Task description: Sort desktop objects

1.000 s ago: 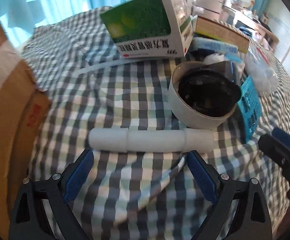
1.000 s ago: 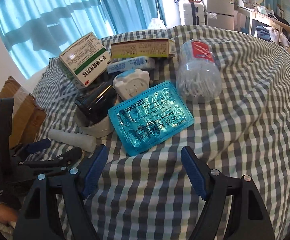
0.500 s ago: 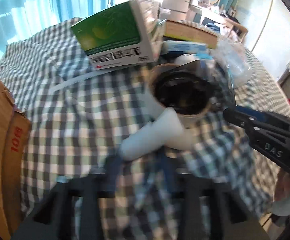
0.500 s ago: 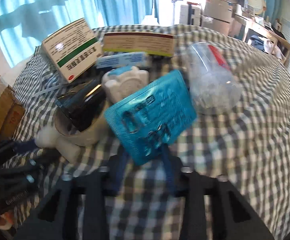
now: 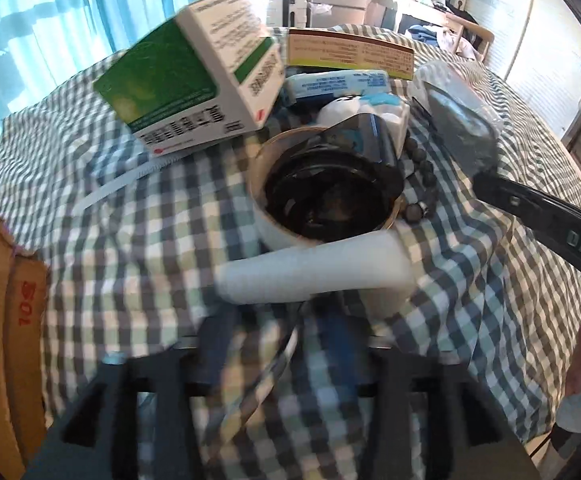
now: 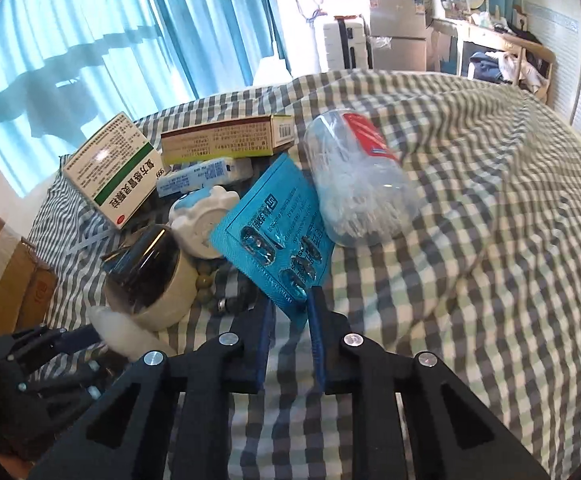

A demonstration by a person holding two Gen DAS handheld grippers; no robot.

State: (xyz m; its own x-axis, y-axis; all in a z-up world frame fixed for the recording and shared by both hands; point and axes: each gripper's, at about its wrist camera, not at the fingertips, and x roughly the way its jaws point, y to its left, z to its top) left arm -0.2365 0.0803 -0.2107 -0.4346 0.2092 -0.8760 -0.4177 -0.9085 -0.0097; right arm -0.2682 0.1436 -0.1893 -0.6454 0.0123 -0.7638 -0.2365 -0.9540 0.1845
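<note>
My right claw (image 6: pixel 288 316) has just been closing and now pinches the near corner of the blue blister pack (image 6: pixel 276 236), tilting it up off the checked cloth (image 6: pixel 490 240) so the beads (image 6: pixel 206 276) beneath show. My left claw (image 5: pixel 278 344) narrowed, then has been opening again; the white roll (image 5: pixel 314 272) has swung against the tape ring (image 5: pixel 274 224) and lies at the tips, but blur hides whether the pads press it. The pack looks ready to move; the roll may need regripping.
</note>
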